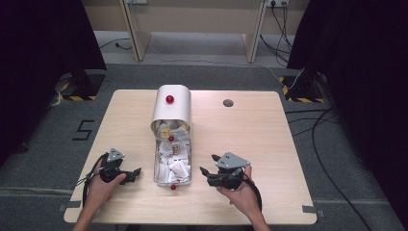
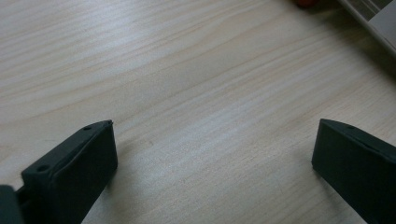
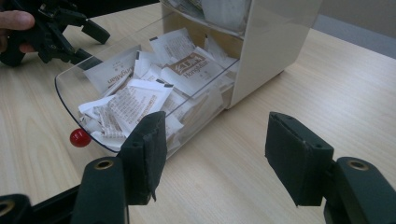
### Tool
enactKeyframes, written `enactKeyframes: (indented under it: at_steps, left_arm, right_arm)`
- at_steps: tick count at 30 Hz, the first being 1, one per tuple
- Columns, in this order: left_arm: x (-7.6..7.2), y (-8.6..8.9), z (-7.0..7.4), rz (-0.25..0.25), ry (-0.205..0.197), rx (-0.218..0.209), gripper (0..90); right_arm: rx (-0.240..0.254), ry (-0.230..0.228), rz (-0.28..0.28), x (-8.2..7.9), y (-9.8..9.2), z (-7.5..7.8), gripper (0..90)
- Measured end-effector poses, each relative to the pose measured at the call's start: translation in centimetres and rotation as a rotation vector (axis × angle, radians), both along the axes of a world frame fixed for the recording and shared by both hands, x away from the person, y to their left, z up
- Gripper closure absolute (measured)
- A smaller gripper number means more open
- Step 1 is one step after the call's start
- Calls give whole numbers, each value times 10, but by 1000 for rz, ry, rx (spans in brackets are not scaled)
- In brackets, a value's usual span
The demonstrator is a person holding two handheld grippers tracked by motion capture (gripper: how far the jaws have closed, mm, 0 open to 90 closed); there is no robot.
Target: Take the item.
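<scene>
High view: your left gripper rests low on the table, just left of the clear drawer, jaws spread, nothing in them. Your right gripper sits on the other side of the drawer, near it but not touching, tips pointed at it, also empty. The drawer is pulled out toward you from the cream box and is full of paper sachets. Red knob on the drawer front, another red knob on the box top.

Left gripper view: jaws stand wide apart over bare table. Nothing between them. A strip of the drawer edge shows at the top right corner, well off the jaws.

Right gripper view: jaws partly open, roughly mid-range, nothing gripped. The drawer lies just ahead and to the left, with its curved front wall and the red knob near the left jaw. The sachets are piled loose inside; the box is behind. Your left gripper is visible across the drawer.

Status, as I read it: drawer open = done. No sachet picked, none on the table outside the drawer. Still left: reach in, grab one, lift it out, probably with the right gripper since it's aimed that way. Close the drawer after, if that's the plan.
</scene>
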State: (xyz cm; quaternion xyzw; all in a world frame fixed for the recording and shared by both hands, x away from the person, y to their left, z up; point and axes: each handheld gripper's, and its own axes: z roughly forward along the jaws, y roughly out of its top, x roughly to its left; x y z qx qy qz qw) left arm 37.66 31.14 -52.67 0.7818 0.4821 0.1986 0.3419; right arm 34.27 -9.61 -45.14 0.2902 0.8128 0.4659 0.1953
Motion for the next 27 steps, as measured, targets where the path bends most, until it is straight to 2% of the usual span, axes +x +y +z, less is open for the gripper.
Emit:
enactKeyframes:
  at_steps: [12, 22, 27]
  left_arm:
    - [0, 0, 0, -1, 0, 0, 0]
    - [0, 0, 0, -1, 0, 0, 0]
    - [0, 0, 0, 0, 0, 1, 0]
  right_arm:
    - [3, -13, 26, 0, 10, 5, 409]
    - [28, -14, 55, 1, 24, 6, 408]
    - [14, -18, 73, 0, 29, 7, 416]
